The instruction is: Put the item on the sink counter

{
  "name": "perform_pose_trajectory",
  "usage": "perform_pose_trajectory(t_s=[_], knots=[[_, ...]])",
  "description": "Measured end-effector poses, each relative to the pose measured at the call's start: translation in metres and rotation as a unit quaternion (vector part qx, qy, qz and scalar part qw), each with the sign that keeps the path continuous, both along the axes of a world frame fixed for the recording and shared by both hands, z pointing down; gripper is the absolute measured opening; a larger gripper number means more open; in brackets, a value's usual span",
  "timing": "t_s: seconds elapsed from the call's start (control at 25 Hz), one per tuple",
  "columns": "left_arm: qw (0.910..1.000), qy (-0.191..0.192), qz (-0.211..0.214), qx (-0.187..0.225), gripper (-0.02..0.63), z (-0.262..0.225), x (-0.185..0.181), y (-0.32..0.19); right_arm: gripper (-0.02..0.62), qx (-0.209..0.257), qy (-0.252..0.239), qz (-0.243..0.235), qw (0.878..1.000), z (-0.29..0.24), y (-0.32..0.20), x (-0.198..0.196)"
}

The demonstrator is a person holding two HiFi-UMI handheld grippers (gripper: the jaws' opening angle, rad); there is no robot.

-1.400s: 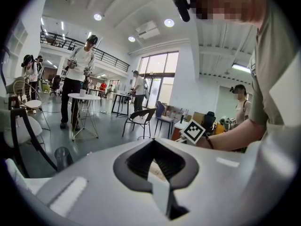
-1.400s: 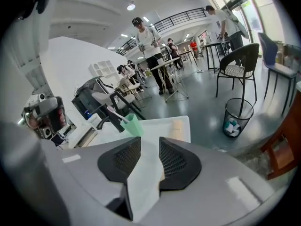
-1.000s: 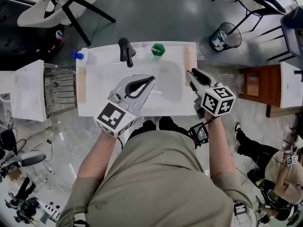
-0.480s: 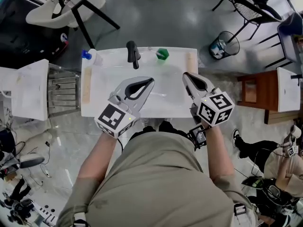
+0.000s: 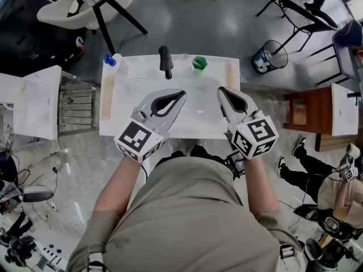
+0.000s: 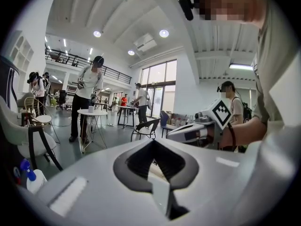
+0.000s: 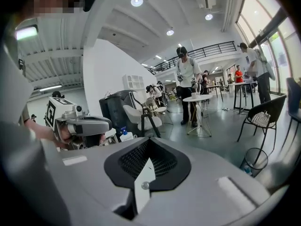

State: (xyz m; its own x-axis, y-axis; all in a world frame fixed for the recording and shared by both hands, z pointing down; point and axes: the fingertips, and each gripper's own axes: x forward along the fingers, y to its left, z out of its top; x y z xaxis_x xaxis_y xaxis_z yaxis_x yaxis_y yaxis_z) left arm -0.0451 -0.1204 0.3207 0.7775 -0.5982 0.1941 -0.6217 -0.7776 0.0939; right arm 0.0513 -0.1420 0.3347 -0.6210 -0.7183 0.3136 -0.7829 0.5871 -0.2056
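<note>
Head view looks steeply down from above the person onto the white sink just ahead. Each gripper view sits close behind its own jaws over that sink, facing level outward. The left one shows the right gripper, the right one the left gripper.

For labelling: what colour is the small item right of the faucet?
The item is green; clearest in head view.

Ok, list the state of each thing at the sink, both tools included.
Left tool: shut, holding nothing.
Right tool: shut, holding nothing.
Faucet: no water visibly running.
Green cup: upright on the sink counter, right of the faucet.
Spray bottle: blue cap on.
</note>
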Motion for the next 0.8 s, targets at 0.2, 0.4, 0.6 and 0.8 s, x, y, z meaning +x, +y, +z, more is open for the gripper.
perform_pose_trajectory(t_s=[0.2,0.4,0.6,0.8], knots=[[1.0,0.003,-0.007,-0.001,0.005,0.001,-0.009,0.001,0.011,0.015,0.012,-0.003,1.0,-0.009,0.004,-0.01],[0.9999,0.008,-0.011,0.003,0.005,-0.004,-0.017,0.002,0.011,0.028,0.016,-0.009,0.999,-0.018,0.008,-0.021],[0.9998,0.015,-0.012,0.007,0.005,-0.01,-0.021,0.001,0.011,0.037,0.015,-0.015,0.999,-0.024,0.008,-0.03],[0.9998,0.015,-0.015,0.005,0.005,-0.007,-0.024,-0.002,0.011,0.042,0.018,-0.024,0.999,-0.026,0.008,-0.037]])
